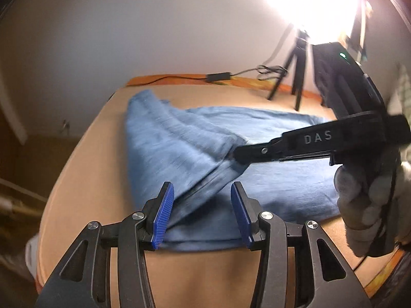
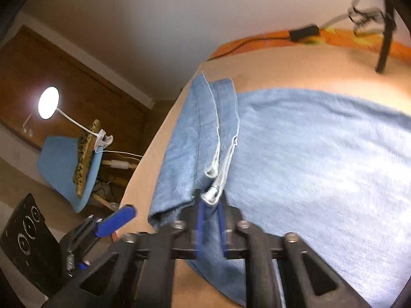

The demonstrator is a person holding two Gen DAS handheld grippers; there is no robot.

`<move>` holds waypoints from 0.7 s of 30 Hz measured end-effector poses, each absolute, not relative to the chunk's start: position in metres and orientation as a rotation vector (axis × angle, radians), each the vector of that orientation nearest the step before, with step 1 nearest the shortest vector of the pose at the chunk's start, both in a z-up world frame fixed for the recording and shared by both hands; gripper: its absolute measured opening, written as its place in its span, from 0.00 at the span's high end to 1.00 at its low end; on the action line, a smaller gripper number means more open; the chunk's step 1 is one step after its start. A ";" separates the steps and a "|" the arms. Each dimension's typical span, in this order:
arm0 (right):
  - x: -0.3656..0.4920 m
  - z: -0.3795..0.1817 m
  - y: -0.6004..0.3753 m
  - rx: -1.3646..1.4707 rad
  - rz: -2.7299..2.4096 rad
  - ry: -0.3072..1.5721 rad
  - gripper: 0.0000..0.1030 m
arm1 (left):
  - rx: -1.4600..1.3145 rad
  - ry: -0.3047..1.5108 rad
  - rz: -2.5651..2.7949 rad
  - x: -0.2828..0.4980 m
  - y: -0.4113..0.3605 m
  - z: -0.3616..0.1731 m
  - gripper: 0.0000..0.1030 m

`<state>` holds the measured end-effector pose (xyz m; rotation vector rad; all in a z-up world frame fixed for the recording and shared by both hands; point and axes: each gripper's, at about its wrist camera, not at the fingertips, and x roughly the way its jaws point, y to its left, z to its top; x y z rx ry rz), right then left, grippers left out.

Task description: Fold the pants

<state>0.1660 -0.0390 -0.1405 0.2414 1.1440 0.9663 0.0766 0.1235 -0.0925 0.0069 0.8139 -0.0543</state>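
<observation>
The blue pants [image 1: 205, 138] lie spread on the tan table [image 1: 97, 159], occupying the centre of the surface in the left wrist view and extending toward 3 o'clock.

Left gripper [image 1: 203, 213]: tilted downward toward the table, positioned over the near edge of the pants at 6 o'clock. Its blue pads [image 1: 163, 215] stand spread apart. A raised fold of cloth runs between them, but the pads do not press on it.

Right gripper [image 2: 210, 227]: enters the left wrist view from 3 o'clock, angled down, with its black tips on the crest of the fold at the centre of the pants. Its pads are pressed nearly together, pinching a bunched ridge of denim with a pale frayed hem [image 2: 218, 169]. A hand in a light glove [image 1: 367, 200] wraps the handle at 4 o'clock.

In the right wrist view, the folded leg extends from the grip toward 12 o'clock. The left gripper appears at 8 o'clock. A black tripod [image 1: 290, 77] stands on the far table edge at 1 o'clock.
</observation>
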 end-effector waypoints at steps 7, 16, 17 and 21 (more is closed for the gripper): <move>0.176 -0.140 -0.059 0.214 0.987 1.121 0.68 | 0.115 0.823 -0.080 0.093 0.112 -0.102 0.56; 0.201 -0.139 -0.099 0.291 0.947 1.116 0.64 | 0.166 0.861 -0.080 0.124 0.097 -0.129 0.56; 0.201 -0.140 -0.101 0.295 0.948 1.121 0.64 | 0.177 0.861 -0.070 0.127 0.097 -0.131 0.56; 0.207 -0.144 -0.116 0.307 0.956 1.129 0.64 | 0.150 0.859 -0.067 0.134 0.095 -0.134 0.56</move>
